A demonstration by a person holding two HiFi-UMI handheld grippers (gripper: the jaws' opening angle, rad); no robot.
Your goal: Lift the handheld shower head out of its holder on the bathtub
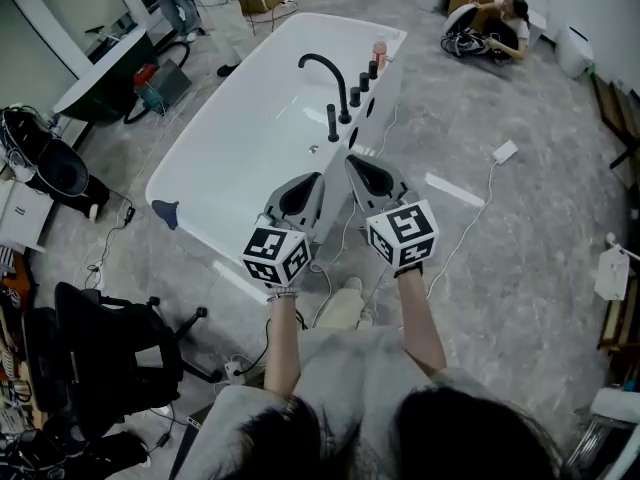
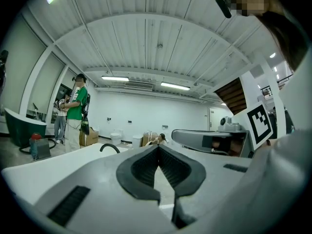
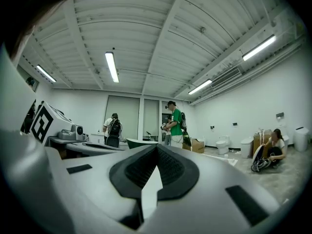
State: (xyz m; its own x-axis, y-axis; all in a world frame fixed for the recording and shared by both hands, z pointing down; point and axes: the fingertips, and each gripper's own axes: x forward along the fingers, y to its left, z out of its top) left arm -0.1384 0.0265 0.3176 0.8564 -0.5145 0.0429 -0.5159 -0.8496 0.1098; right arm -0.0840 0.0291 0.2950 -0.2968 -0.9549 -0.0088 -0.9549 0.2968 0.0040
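A white bathtub [image 1: 215, 158] fills the middle of the head view. On its right rim stand a curved black faucet [image 1: 322, 68], a row of black knobs [image 1: 362, 83] and, nearest to me, the black handheld shower head [image 1: 332, 123], upright in its holder. My left gripper [image 1: 317, 179] and right gripper [image 1: 350, 159] hover side by side just short of that rim, a little before the shower head. Both are shut with nothing between the tips. The faucet [image 2: 110, 147] peeks over the left gripper's [image 2: 158, 148] closed tips. No shower head shows past the right gripper [image 3: 157, 148].
A reddish bottle [image 1: 380, 50] stands at the far end of the tub rim. White cables and a power strip [image 1: 505, 151] lie on the floor to the right. A person sits on the floor at the back [image 1: 500, 23]; a black chair [image 1: 100, 358] is at my left.
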